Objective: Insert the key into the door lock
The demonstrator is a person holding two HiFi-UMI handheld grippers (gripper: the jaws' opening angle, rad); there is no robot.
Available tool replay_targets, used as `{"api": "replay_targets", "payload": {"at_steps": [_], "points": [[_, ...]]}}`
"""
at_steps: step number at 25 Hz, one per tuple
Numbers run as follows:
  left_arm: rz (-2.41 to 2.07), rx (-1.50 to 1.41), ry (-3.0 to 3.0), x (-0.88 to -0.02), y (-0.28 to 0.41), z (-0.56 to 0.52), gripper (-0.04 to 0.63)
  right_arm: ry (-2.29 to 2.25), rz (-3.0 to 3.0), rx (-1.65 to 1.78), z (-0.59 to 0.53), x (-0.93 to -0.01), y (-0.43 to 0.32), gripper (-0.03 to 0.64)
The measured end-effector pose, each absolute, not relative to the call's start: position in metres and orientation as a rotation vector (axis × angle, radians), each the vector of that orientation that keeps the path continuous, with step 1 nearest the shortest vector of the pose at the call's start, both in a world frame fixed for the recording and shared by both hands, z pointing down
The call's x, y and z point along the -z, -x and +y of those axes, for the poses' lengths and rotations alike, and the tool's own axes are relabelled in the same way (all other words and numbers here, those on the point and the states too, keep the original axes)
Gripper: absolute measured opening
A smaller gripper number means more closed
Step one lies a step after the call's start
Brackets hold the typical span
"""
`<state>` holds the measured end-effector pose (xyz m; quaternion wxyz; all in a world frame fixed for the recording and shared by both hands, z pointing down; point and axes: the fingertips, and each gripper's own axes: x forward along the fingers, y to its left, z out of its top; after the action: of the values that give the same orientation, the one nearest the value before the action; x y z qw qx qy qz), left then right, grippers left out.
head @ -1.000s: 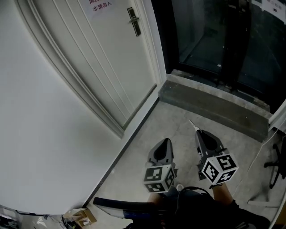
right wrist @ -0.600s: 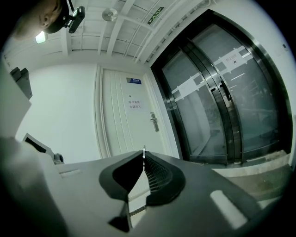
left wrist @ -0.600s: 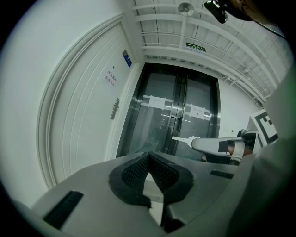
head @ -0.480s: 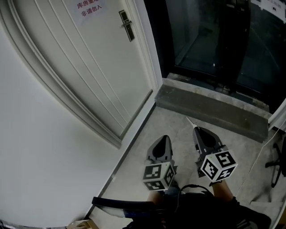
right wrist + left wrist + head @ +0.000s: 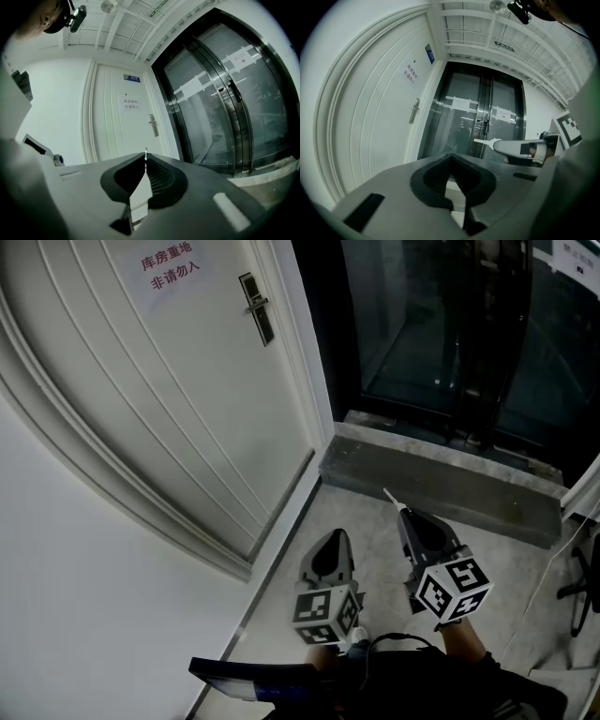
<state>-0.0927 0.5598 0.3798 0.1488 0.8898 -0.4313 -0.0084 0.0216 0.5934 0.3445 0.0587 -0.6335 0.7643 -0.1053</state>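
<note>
1. Right tool (image 5: 146,160) is pressed together on the key (image 5: 146,152); the thin blade sticks out past the tips and points up toward the door (image 5: 169,381).
2. Left tool (image 5: 450,158) has its jaws together with nothing between them. It is held low, just beside the right tool.
3. The key is well apart from the door lock (image 5: 254,307). Both tools are over the floor (image 5: 375,540), near the concrete step (image 5: 441,479).
4. The door is closed, with the handle plate near its right edge and a sign (image 5: 171,265) to the left of the plate.
5. Dark glass doors (image 5: 450,324) stand right of the door.
</note>
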Motion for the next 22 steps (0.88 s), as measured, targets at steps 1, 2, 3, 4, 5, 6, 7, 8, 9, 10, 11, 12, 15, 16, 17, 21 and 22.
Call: {"api": "replay_targets", "payload": {"at_steps": [1,2,3,4,5,6,7,8,9,10,11,12,15,16,17,21,22], "points": [[-1.239,0.025,-2.556,-0.38,0.095,0.55,0.0,1.92,2.314,0.32,0.584,-0.345,-0.02,0.011],[-1.237,0.025,-2.554,-0.38,0.097,0.541,0.0,1.922,2.312,0.322,0.575,-0.345,-0.018,0.011],[-1.233,0.023,-2.553,-0.381,0.098,0.533,0.0,1.924,2.309,0.325,0.567,-0.346,-0.017,0.011],[-1.229,0.019,-2.553,-0.382,0.099,0.525,0.0,1.927,2.305,0.327,0.559,-0.346,-0.016,0.011],[-1.225,0.016,-2.553,-0.383,0.1,0.518,0.0,1.929,2.301,0.327,0.553,-0.346,-0.015,0.012],[-1.222,0.014,-2.553,-0.385,0.101,0.512,0.0,1.933,2.298,0.325,0.548,-0.347,-0.014,0.011],[-1.219,0.014,-2.55,-0.386,0.101,0.507,0.0,1.938,2.298,0.324,0.543,-0.348,-0.013,0.011],[-1.216,0.013,-2.545,-0.388,0.101,0.502,0.0,1.942,2.3,0.325,0.538,-0.349,-0.013,0.011],[-1.21,0.008,-2.541,-0.39,0.101,0.497,0.0,1.946,2.302,0.33,0.533,-0.351,-0.012,0.012],[-1.202,0.0,-2.539,-0.393,0.099,0.494,0.0,1.948,2.302,0.339,0.529,-0.353,-0.012,0.011],[-1.19,-0.01,-2.541,-0.396,0.096,0.491,0.0,1.951,2.299,0.348,0.525,-0.355,-0.013,0.011],[-1.179,-0.018,-2.545,-0.399,0.092,0.488,0.0,1.954,2.296,0.354,0.521,-0.357,-0.014,0.011],[-1.17,-0.026,-2.538,-0.405,0.083,0.474,0.0,1.965,2.295,0.362,0.507,-0.362,-0.022,0.011],[-1.175,-0.029,-2.529,-0.408,0.081,0.468,0.0,1.963,2.295,0.368,0.501,-0.365,-0.025,0.011],[-1.18,-0.033,-2.521,-0.411,0.079,0.461,0.0,1.958,2.294,0.376,0.495,-0.367,-0.028,0.011],[-1.208,-0.033,-2.509,-0.414,0.066,0.423,0.0,1.934,2.312,0.38,0.455,-0.371,-0.043,0.011],[-1.217,-0.031,-2.508,-0.413,0.061,0.411,0.0,1.924,2.321,0.379,0.443,-0.371,-0.047,0.011]]}}
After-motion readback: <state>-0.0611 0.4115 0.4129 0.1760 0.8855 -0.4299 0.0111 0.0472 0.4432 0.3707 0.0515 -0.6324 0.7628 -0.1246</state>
